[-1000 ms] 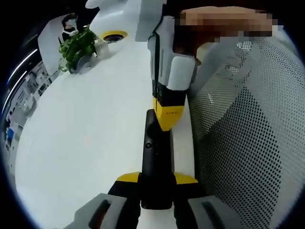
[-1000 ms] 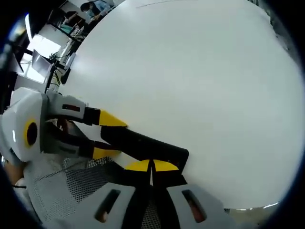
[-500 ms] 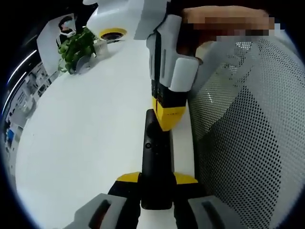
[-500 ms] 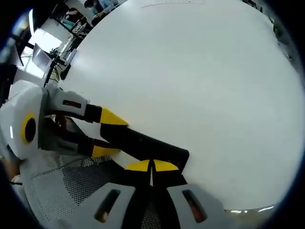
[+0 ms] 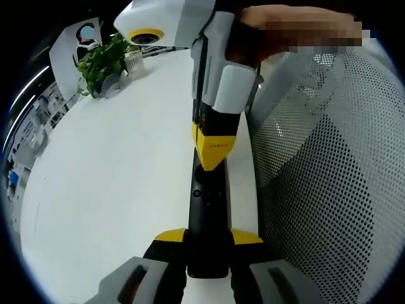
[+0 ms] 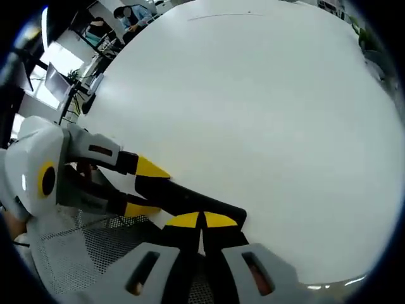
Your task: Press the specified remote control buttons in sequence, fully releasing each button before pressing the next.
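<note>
The left hand-held gripper (image 5: 207, 235) is clamped on the near end of a long black remote control (image 5: 206, 215), its yellow-tipped jaws pressed against both sides of the slim body. In the right gripper view the same gripper (image 6: 136, 187) comes in from the left with the remote (image 6: 190, 201) held between its two yellow tips, lying just over the bench (image 6: 253, 114).

The right hand-held gripper (image 6: 201, 220) has its jaws drawn together, the yellow tips meeting with only a thin seam between them. They sit right at the remote's upper face near its far end; actual contact cannot be told. In the left gripper view this gripper (image 5: 212, 152) comes down from above, its closed yellow tip at the far part of the remote, covering that end.

The remote lies along the bench's edge, beside a white mesh chair back (image 5: 323, 190) that crowds the right side of the left gripper view. The white bench (image 5: 114, 171) spreads to the left. At its far end stands a small green potted plant (image 5: 101, 63), well apart from the remote.
</note>
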### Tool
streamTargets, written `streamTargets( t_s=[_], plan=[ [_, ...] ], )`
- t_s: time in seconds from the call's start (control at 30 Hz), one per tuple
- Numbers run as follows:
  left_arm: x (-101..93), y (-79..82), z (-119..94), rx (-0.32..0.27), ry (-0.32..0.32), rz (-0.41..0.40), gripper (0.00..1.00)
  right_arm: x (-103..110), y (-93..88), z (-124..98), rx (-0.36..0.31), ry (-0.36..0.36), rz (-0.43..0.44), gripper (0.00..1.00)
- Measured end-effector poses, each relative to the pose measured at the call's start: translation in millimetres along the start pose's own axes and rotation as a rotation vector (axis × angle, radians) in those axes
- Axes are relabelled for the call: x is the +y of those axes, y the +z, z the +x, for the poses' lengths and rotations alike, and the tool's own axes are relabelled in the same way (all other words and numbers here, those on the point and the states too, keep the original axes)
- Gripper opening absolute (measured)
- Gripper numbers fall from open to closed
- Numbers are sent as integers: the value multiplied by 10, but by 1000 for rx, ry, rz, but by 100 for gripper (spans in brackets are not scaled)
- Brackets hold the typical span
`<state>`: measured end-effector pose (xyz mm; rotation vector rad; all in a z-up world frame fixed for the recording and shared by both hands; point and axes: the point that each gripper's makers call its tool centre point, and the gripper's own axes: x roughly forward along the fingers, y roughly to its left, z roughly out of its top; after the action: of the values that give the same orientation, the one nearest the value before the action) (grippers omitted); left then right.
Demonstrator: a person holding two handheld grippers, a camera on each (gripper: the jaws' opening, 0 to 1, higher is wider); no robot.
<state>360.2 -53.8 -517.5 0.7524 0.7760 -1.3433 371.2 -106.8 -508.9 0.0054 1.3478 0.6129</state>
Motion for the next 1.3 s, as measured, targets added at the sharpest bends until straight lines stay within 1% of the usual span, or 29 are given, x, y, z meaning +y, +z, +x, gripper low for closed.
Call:
streamTargets(
  t_s=[0.17,0.23,0.27,0.3,0.53,0.7,0.77,0.9,1.0,1.2,1.3],
  plan=[
    [2,-2,2,0,-1,-2,25,12,13,23,-3,2,-11,0],
    [2,-1,2,0,-1,-2,25,12,-5,53,11,1,-13,0],
    [1,0,0,-1,-1,-2,25,4,-25,66,24,-12,-30,0],
    [1,0,0,-1,-2,-3,25,13,-7,61,15,-12,-38,0],
    [4,-1,3,0,-4,-8,25,16,-13,59,10,-28,-50,0],
    [8,2,7,-2,-6,0,25,14,1,55,5,-41,-90,0],
    [7,3,8,0,-7,2,25,20,-5,52,17,-35,-76,0],
    [6,7,8,-3,-5,2,25,10,-12,38,-4,-13,-52,0],
    [6,9,4,-3,-4,-7,25,17,-6,35,2,-4,-19,0],
    [4,6,10,-7,-4,-22,25,32,-1,39,7,-7,-36,0],
    [3,4,9,-8,-4,-20,25,59,-4,33,6,-4,-44,2]
  ],
)
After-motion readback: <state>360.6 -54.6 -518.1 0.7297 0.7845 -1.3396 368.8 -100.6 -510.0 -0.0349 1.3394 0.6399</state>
